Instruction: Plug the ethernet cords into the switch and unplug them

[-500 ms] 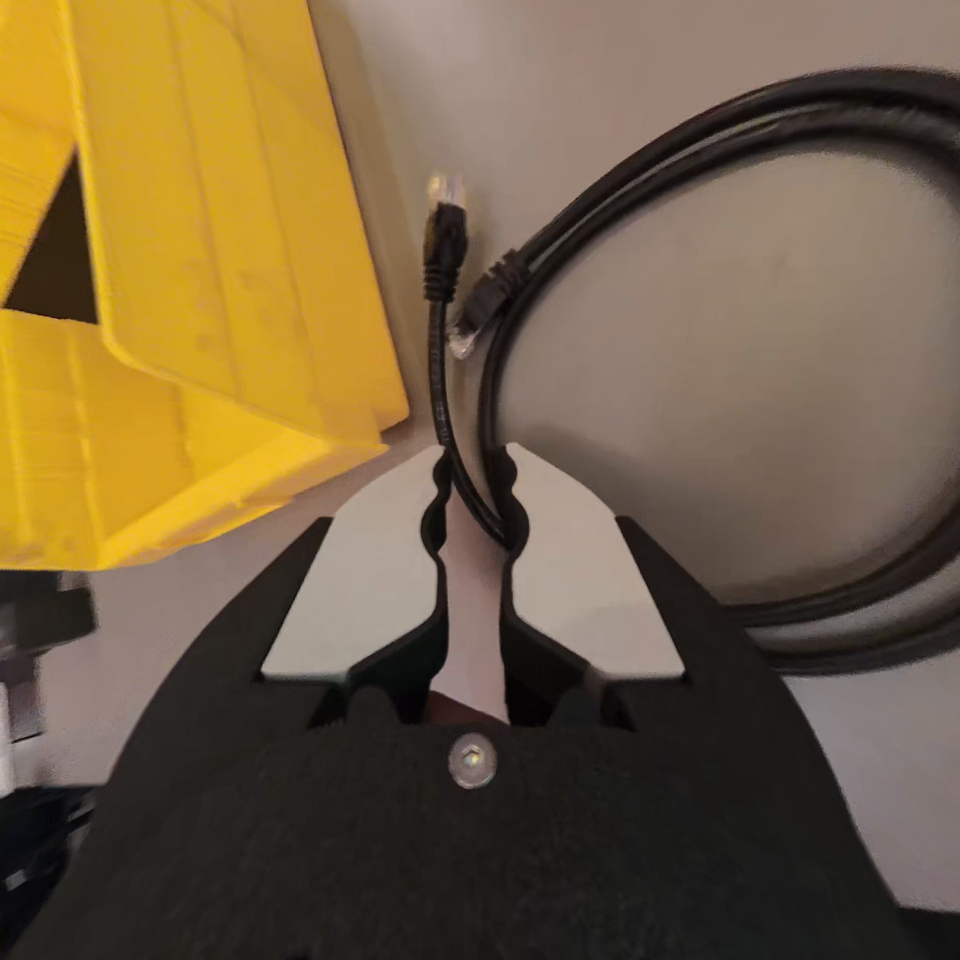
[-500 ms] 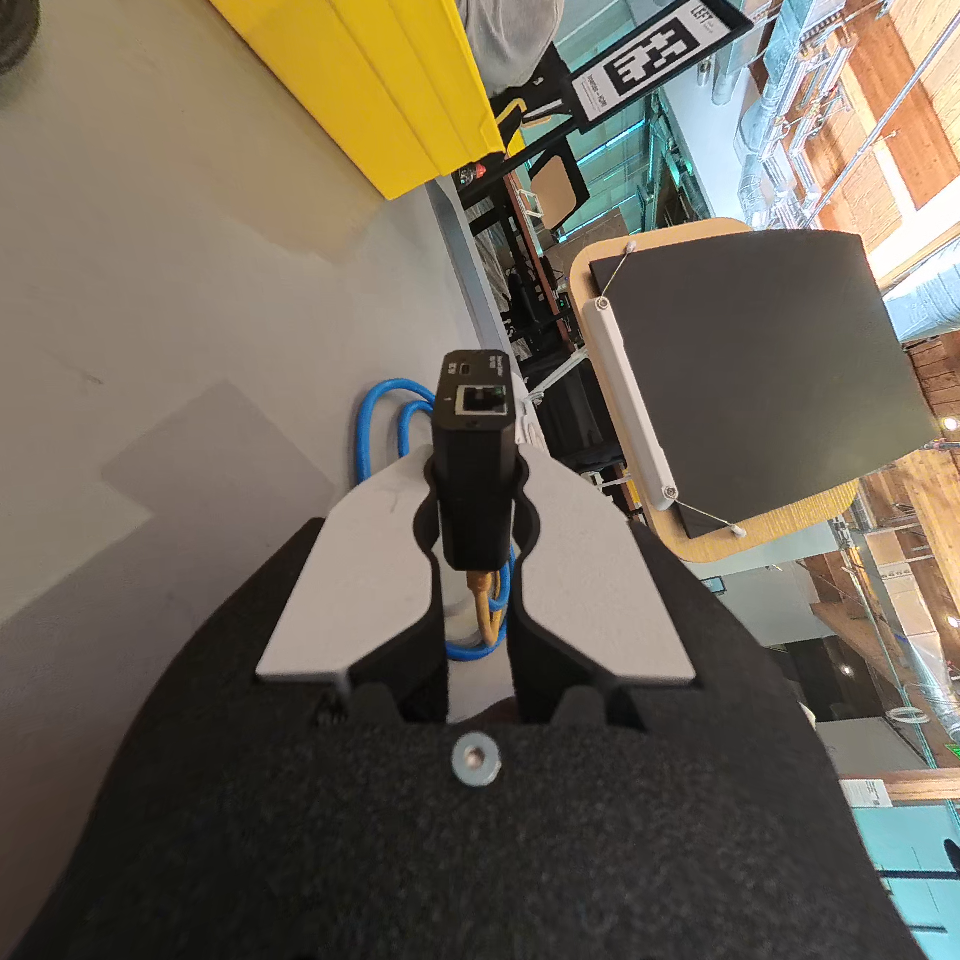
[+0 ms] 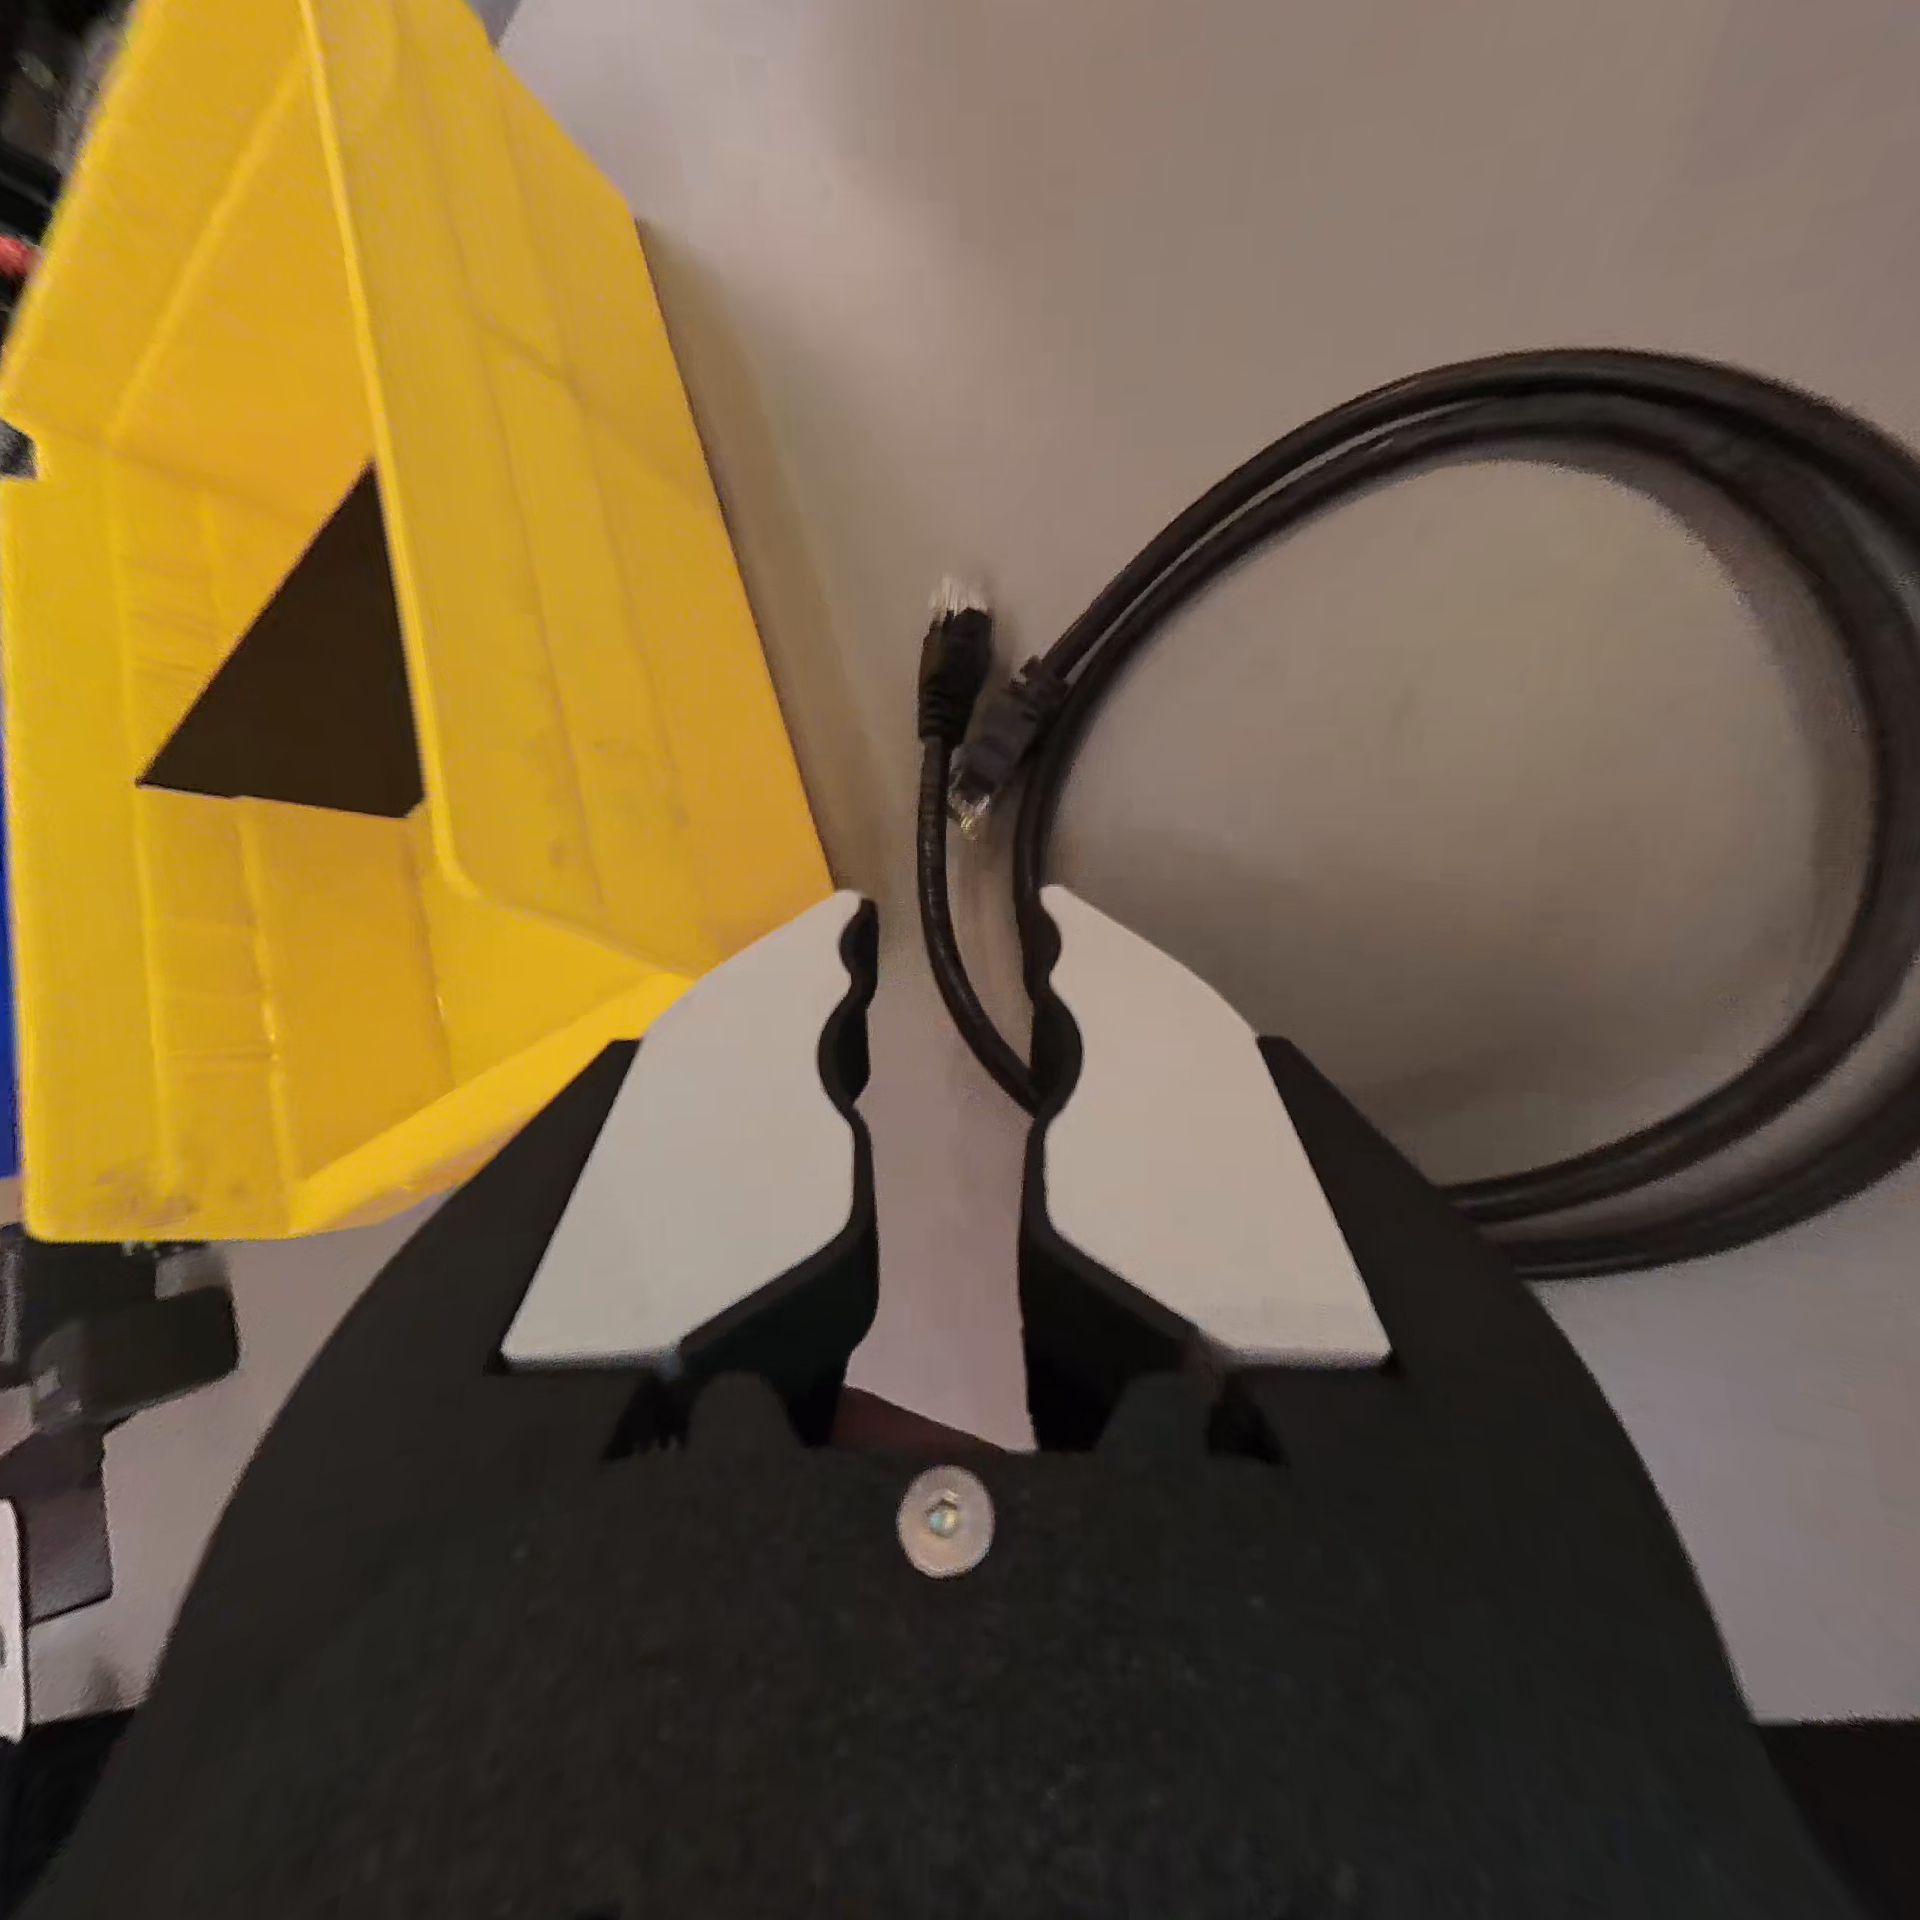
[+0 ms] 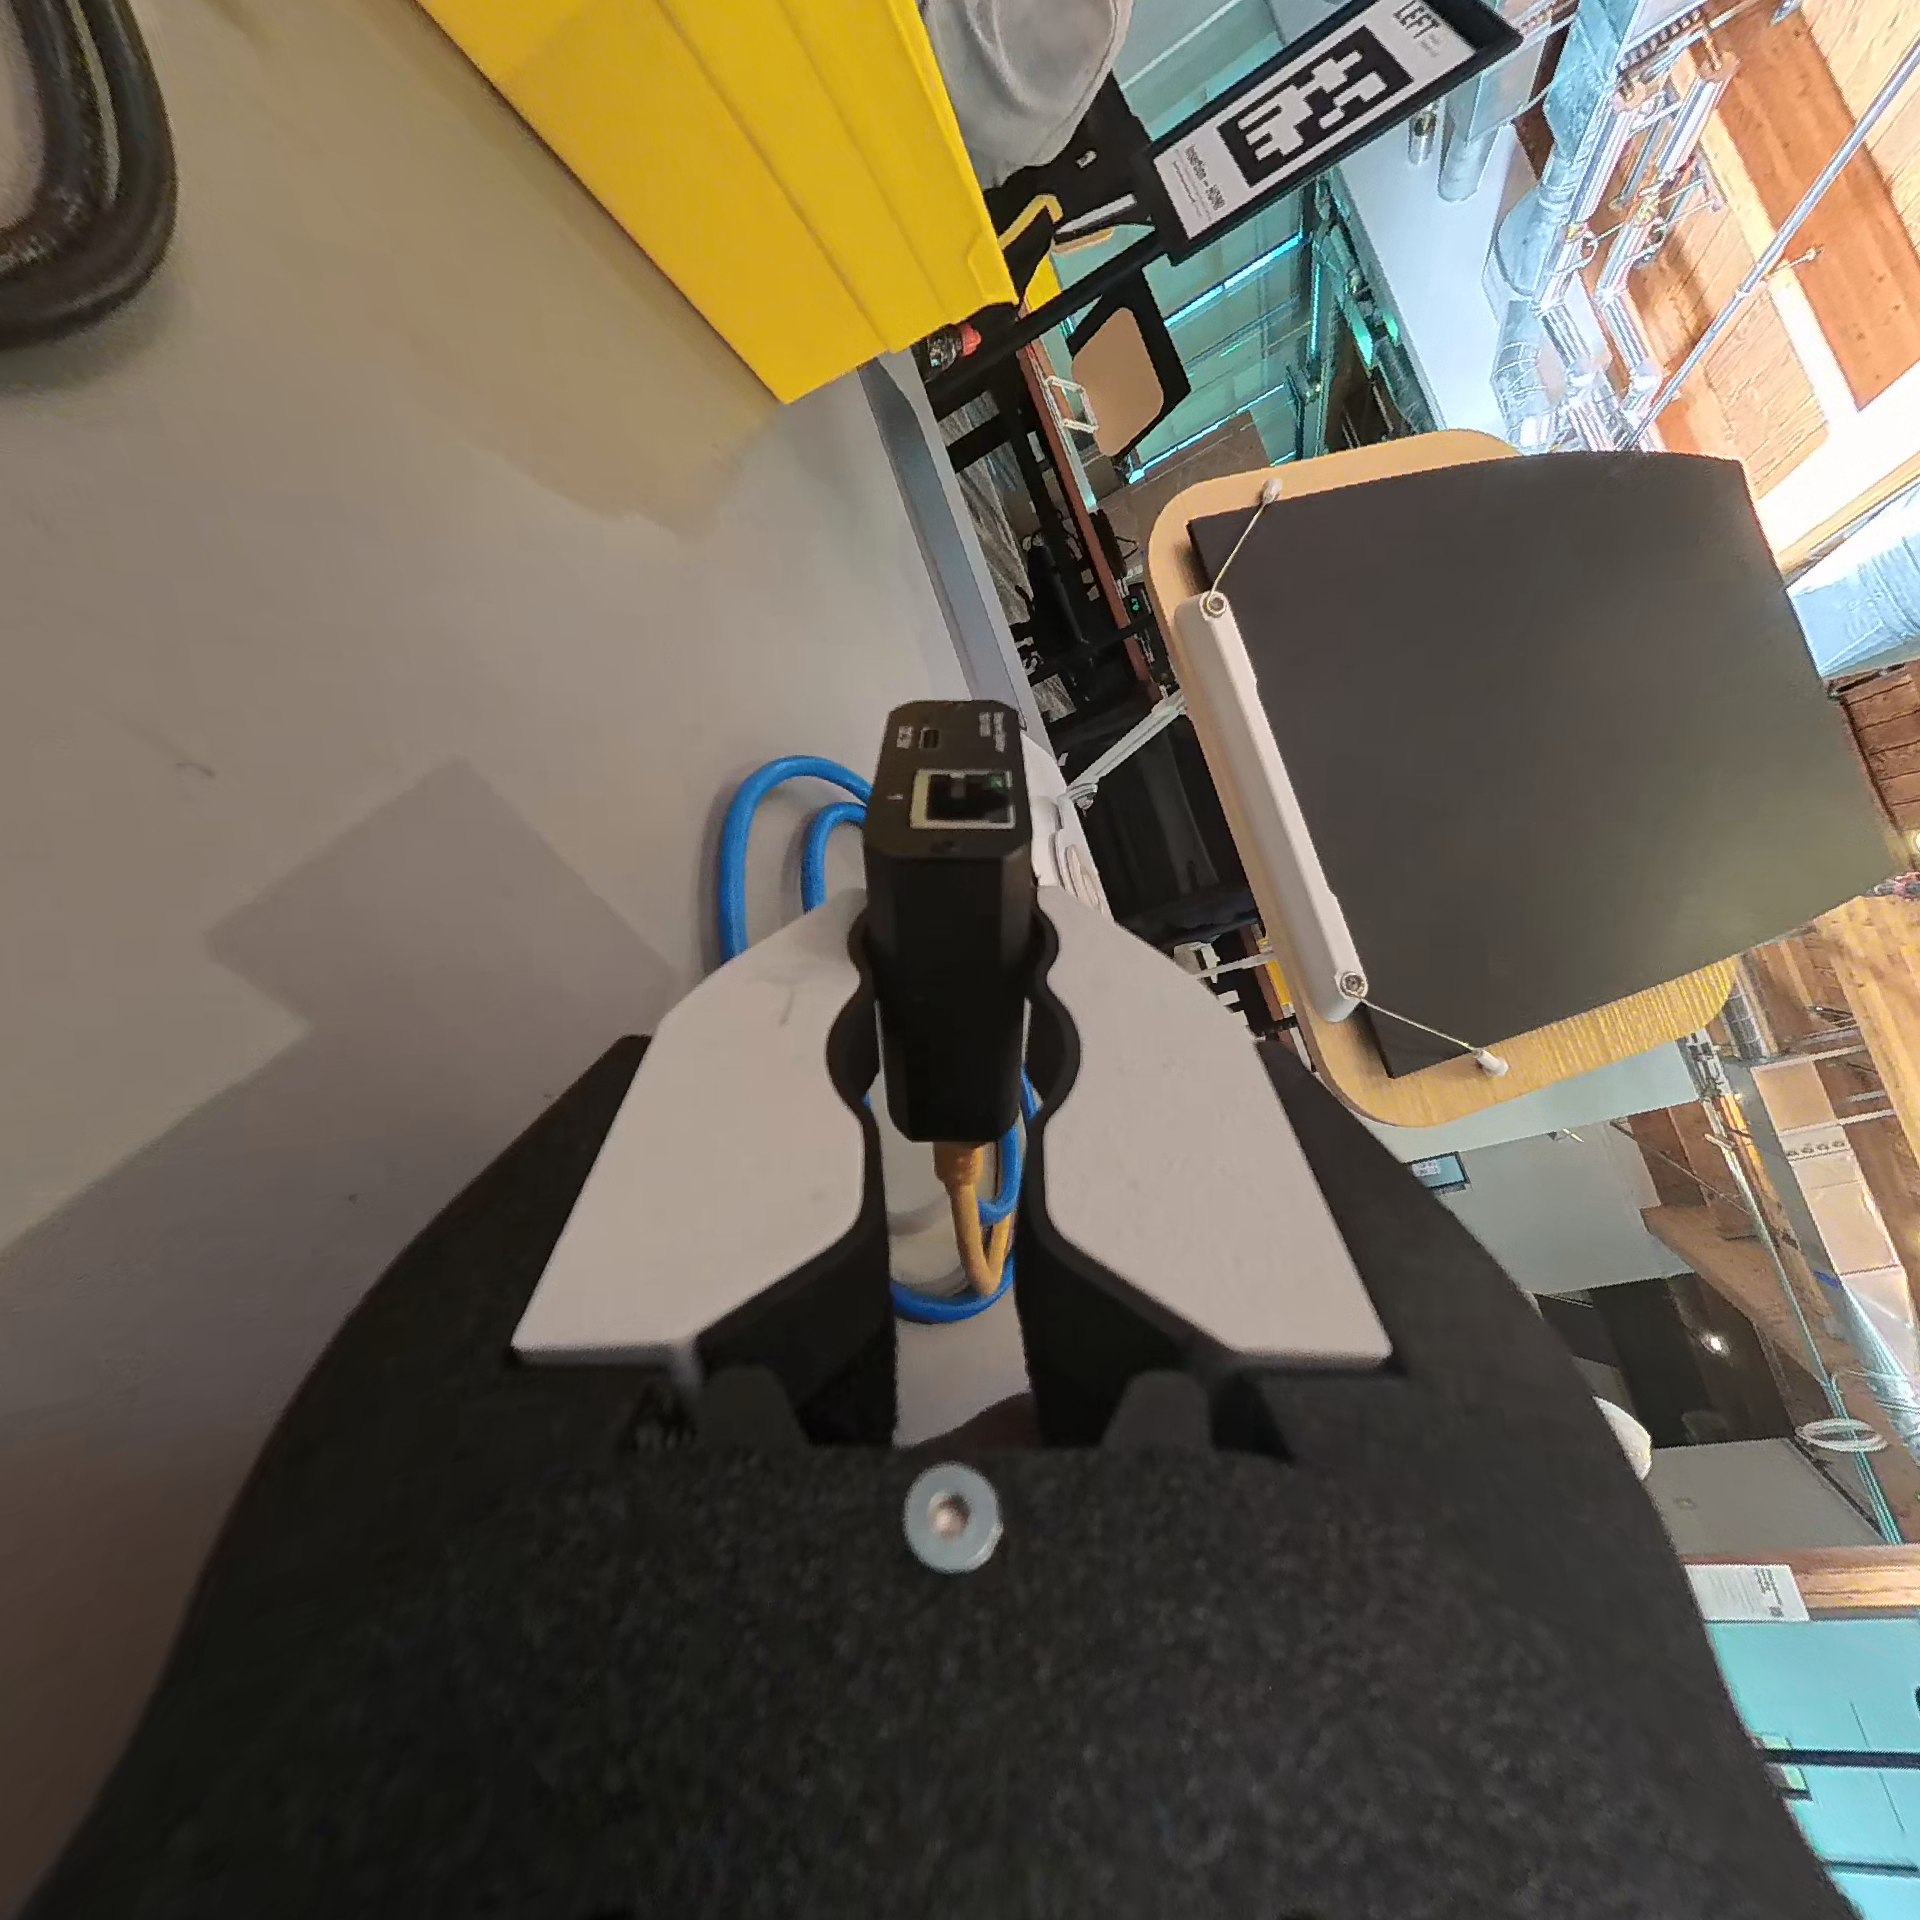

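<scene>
A coiled black ethernet cord [image 3: 1558, 436] lies on the grey table. Its two clear-tipped plugs [image 3: 956, 665] lie side by side ahead of my left gripper [image 3: 956, 914]. That gripper is open. The cord's end runs loose between the fingers, close against the right finger [image 3: 1132, 1039]. My right gripper [image 4: 951, 935] is shut on a small black switch [image 4: 945, 997] and holds it with an empty port [image 4: 961, 826] facing forward. A yellow cord [image 4: 971, 1205] is plugged into the switch's rear end. A blue cord [image 4: 743, 862] is looped under it.
A yellow plastic bin [image 3: 416, 623] stands close to the left of the plugs; it also shows in the right wrist view [image 4: 748, 156]. The table edge [image 4: 935, 499] runs past the switch. A chair with a black panel [image 4: 1507, 748] stands beyond it. Across from one pair of fingers to the other is roughly 25 centimeters.
My left gripper's jaws have opened wider and it has drawn back from the plugs; the cord end now lies loose between the fingers. My right gripper still holds the switch, barely moved.
</scene>
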